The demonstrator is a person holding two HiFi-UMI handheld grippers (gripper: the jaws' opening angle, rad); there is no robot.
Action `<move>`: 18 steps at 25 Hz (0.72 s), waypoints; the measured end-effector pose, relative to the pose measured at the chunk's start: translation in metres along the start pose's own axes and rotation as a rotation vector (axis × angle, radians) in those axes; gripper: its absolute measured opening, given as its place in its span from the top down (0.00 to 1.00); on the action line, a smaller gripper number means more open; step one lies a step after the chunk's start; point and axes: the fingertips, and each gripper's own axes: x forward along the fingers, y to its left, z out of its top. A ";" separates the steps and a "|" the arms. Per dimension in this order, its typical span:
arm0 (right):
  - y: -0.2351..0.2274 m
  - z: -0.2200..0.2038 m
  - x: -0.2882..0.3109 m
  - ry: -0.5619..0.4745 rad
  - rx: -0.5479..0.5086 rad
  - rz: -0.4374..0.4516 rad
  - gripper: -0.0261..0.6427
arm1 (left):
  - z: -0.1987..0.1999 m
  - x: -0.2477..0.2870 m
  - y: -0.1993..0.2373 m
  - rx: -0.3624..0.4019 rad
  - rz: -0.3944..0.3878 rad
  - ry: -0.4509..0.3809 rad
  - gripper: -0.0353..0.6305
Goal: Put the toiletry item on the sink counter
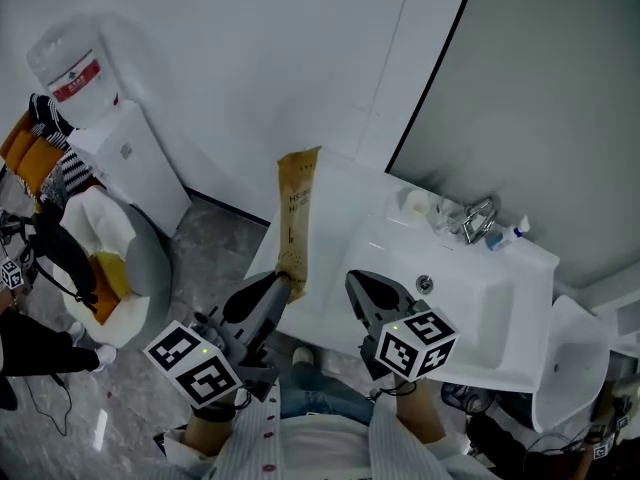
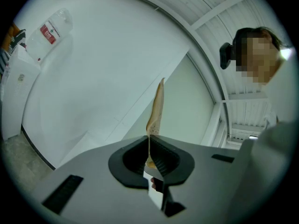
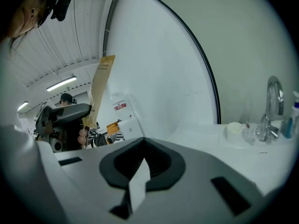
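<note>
A long flat tan packet (image 1: 297, 223) stands upright over the left end of the white sink counter (image 1: 345, 193). My left gripper (image 1: 283, 283) is shut on the packet's lower end. In the left gripper view the packet (image 2: 155, 111) rises edge-on from between the closed pads of my left gripper (image 2: 149, 153). My right gripper (image 1: 362, 286) hovers at the front rim of the basin (image 1: 470, 303), shut with nothing in it. The right gripper view shows its closed jaws (image 3: 142, 146), with the packet (image 3: 99, 90) and the left gripper (image 3: 63, 118) off to the left.
A chrome faucet (image 1: 481, 218), a small white cup (image 1: 417, 204) and a blue-capped bottle (image 1: 515, 232) stand at the back of the counter. A water dispenser (image 1: 125, 163) and a cluttered chair (image 1: 100, 258) are on the left. A white bin (image 1: 575, 358) sits at the right.
</note>
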 end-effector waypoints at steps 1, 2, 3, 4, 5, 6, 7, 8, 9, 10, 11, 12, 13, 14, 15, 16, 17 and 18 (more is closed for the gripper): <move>-0.003 0.001 0.001 -0.003 0.004 -0.002 0.94 | 0.000 0.004 0.001 -0.001 -0.003 0.005 0.92; -0.006 0.003 0.002 -0.005 0.008 -0.005 0.95 | 0.000 0.007 0.002 -0.004 -0.007 0.010 0.92; -0.008 0.004 0.003 -0.007 0.011 -0.008 0.95 | 0.000 0.011 0.004 -0.008 -0.011 0.015 0.91; -0.009 0.005 0.004 -0.008 0.014 -0.012 0.94 | 0.000 0.014 0.005 -0.012 -0.016 0.020 0.92; -0.010 0.005 0.005 -0.008 0.017 -0.016 0.94 | 0.001 0.016 0.007 -0.017 -0.020 0.025 0.92; -0.011 0.005 0.007 -0.008 0.020 -0.021 0.94 | 0.001 0.019 0.009 -0.021 -0.024 0.030 0.92; -0.012 0.005 0.008 -0.008 0.024 -0.026 0.94 | 0.002 0.021 0.011 -0.027 -0.028 0.034 0.92; -0.013 0.005 0.009 -0.007 0.029 -0.032 0.94 | 0.003 0.023 0.014 -0.032 -0.032 0.039 0.92; -0.015 0.006 0.011 -0.008 0.034 -0.038 0.94 | 0.004 0.026 0.016 -0.037 -0.038 0.045 0.92; -0.017 0.007 0.013 -0.010 0.040 -0.046 0.94 | 0.006 0.029 0.018 -0.042 -0.046 0.051 0.92; -0.018 0.008 0.015 -0.012 0.047 -0.055 0.94 | 0.007 0.033 0.020 -0.046 -0.055 0.059 0.92; -0.020 0.010 0.018 -0.014 0.053 -0.065 0.94 | 0.008 0.036 0.022 -0.048 -0.064 0.068 0.92; -0.022 0.011 0.020 -0.015 0.057 -0.073 0.94 | 0.010 0.039 0.025 -0.050 -0.071 0.075 0.91; -0.023 0.013 0.022 -0.016 0.061 -0.079 0.94 | 0.012 0.042 0.027 -0.051 -0.077 0.081 0.91; -0.024 0.015 0.025 -0.017 0.063 -0.084 0.94 | 0.014 0.045 0.029 -0.051 -0.082 0.086 0.91; -0.026 0.017 0.027 -0.019 0.064 -0.089 0.94 | 0.016 0.048 0.030 -0.051 -0.088 0.090 0.92; -0.027 0.019 0.029 -0.022 0.066 -0.094 0.94 | 0.017 0.051 0.032 -0.050 -0.093 0.094 0.91; -0.028 0.020 0.031 -0.024 0.069 -0.099 0.94 | 0.019 0.053 0.034 -0.051 -0.098 0.098 0.92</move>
